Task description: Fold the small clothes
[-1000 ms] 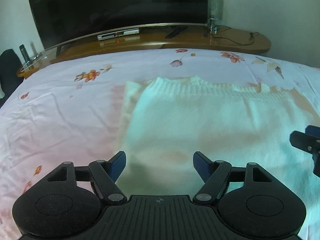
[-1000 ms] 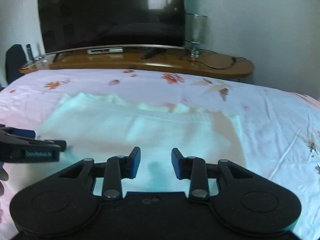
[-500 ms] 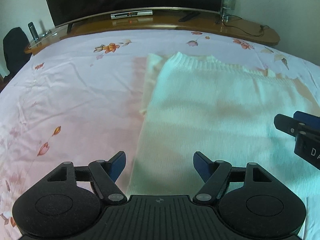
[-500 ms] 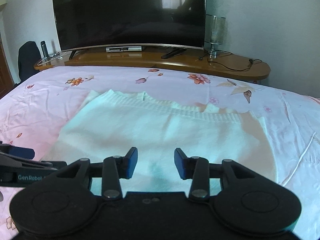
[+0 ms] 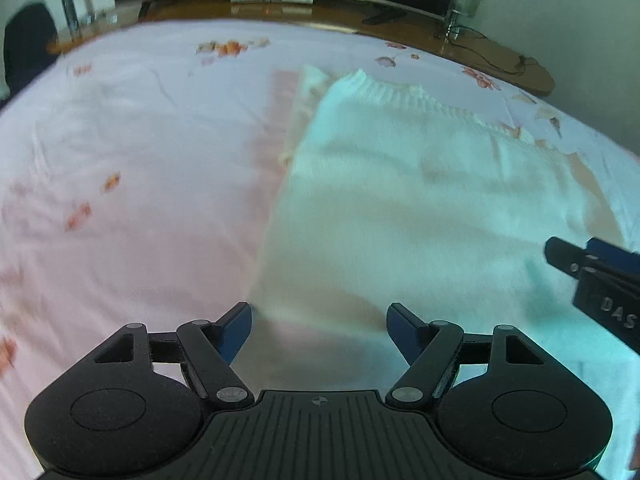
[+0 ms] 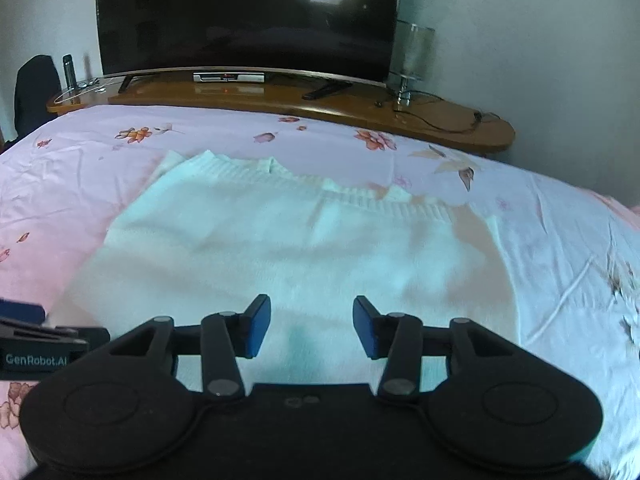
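**A:** Left wrist view first. What's going on there?

**B:** The left gripper (image 5: pixel 319 326) is sitting with its fingers spread wide, nothing between them. It's been sliding sideways over the last second, so now it's hanging over the near left corner of the white knit sweater (image 5: pixel 420 208), where a second ago it was looking at the middle of it. The sweater is lying flat on the floral bedsheet (image 5: pixel 132 152), ribbed hem at the far end, a narrower layer peeking out along its left edge. Picture's a bit smeared from the motion.

**A:** And the right wrist view?

**B:** The right gripper (image 6: pixel 311 326) is hovering over the sweater's (image 6: pixel 288 248) near edge, fingers opening, clearly wider than a second ago, and they're pinching nothing. The view has pulled back too, so the whole garment and the TV (image 6: pixel 244 16) are showing now.

**A:** So what does that mean for the fold?

**B:** I'm guessing both are lining up on the near edge for the next fold, left at the corner. Nothing's being gripped yet.
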Motion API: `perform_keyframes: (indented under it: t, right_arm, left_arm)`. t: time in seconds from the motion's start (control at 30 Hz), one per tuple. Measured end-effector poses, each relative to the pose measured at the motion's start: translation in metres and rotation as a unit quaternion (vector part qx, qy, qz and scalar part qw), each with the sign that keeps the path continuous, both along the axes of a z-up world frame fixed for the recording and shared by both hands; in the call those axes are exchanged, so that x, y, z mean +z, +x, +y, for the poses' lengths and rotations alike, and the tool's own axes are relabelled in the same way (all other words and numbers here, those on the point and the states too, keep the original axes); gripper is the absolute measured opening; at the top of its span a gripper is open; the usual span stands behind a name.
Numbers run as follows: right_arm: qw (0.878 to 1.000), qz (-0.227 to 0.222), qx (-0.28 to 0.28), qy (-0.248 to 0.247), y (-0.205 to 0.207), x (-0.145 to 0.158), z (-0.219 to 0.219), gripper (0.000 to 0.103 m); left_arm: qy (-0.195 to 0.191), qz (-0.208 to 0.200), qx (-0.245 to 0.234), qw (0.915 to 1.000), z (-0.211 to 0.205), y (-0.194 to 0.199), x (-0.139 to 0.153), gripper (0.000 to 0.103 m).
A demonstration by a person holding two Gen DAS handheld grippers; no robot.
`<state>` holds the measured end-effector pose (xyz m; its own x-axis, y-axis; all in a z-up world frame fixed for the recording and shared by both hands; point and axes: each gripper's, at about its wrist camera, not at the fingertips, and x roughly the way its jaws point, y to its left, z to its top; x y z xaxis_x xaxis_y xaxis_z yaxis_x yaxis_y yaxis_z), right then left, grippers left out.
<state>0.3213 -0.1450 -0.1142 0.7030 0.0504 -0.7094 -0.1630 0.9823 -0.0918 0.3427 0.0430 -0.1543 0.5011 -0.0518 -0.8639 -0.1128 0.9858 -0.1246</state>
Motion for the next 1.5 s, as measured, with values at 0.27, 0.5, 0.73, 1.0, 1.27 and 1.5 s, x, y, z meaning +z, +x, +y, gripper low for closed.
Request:
perform_keyframes:
  t: [0.27,0.5,0.73,1.0,1.27,1.5]
  right_arm:
    - [1.000,0.011,-0.028,0.006,-0.011,-0.006,-0.011,0.048]
    - [0.999,0.006,-0.039,0.021,-0.012,-0.005,-0.017,0.049]
    - [0.999,0.004,-0.038,0.029,-0.008,-0.013,-0.022,0.049]
    - [0.999,-0.012,-0.021,0.035,0.011,-0.013,-0.015,0.049]
    - [0.999,-0.023,-0.005,0.038,0.030,-0.015,-0.010,0.049]
    - [0.999,-0.033,0.002,0.025,0.051,-0.019,-0.007,0.048]
  left_arm:
    - [-0.106,-0.006,0.031,0.9939,0.011,-0.019,-0.009,0.074]
    - [-0.179,-0.010,0.053,0.9823,0.015,-0.020,-0.017,0.074]
    - [-0.248,-0.045,0.083,0.9641,0.019,-0.014,-0.032,0.074]
    - [-0.303,-0.089,0.112,0.9419,0.024,0.009,-0.045,0.074]
    - [-0.337,-0.127,0.162,0.9185,0.026,0.038,-0.056,0.074]
    - [-0.333,-0.139,0.197,0.9116,0.027,0.046,-0.065,0.030]
